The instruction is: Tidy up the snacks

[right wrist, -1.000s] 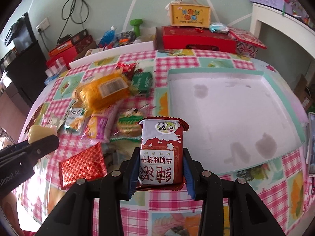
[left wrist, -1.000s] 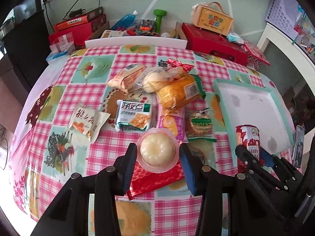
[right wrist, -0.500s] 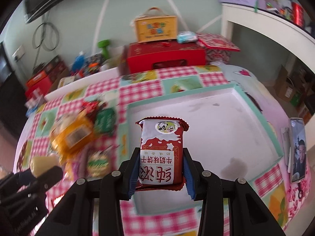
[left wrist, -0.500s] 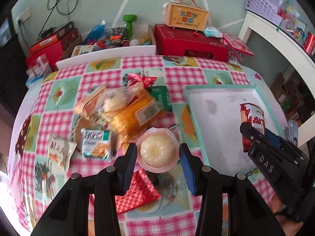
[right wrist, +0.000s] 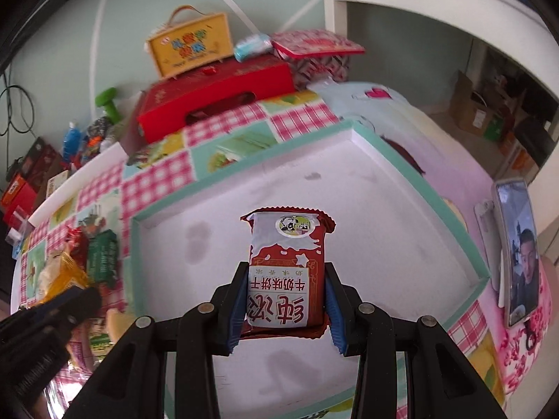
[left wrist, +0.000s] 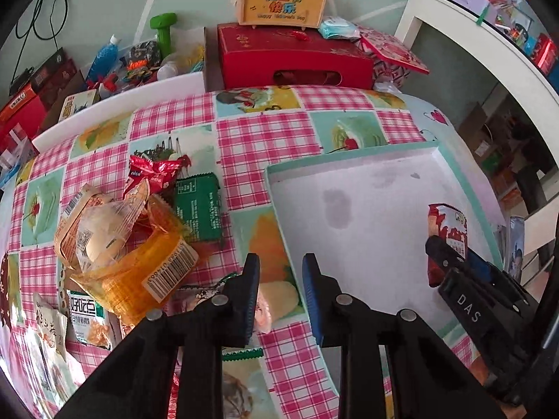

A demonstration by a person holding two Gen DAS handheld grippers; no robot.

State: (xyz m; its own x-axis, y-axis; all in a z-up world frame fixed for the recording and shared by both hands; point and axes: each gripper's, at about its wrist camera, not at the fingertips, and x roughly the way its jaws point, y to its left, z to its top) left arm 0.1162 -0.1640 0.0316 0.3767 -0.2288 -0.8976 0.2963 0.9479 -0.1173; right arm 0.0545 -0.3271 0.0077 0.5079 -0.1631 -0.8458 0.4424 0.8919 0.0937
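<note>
My left gripper (left wrist: 280, 262) hovers over the left rim of the teal-edged white tray (left wrist: 367, 216). Its jaws are closing and nothing is pressed between the pads. The pale yellow jelly cup (left wrist: 279, 295) lies tilted below them, against the rim; the right wrist view shows this cup (right wrist: 115, 317) just past the left gripper (right wrist: 80, 300). My right gripper (right wrist: 284, 272) is shut on a red and white biscuit packet (right wrist: 286, 244) held upright above the tray (right wrist: 384, 216). The left wrist view shows that packet (left wrist: 449, 220) over the tray's right side.
A heap of snacks lies left of the tray: an orange bag (left wrist: 139, 265), a green packet (left wrist: 199, 206), a red wrapper (left wrist: 153, 171). A red box (left wrist: 293, 56) and a yellow case (left wrist: 283, 3) stand behind the table. A phone (right wrist: 517, 251) lies right of the tray.
Both grippers swept right, from the snack heap to the tray. The jelly cup slipped out of the left jaws, which narrowed. The right gripper kept its hold on the packet.
</note>
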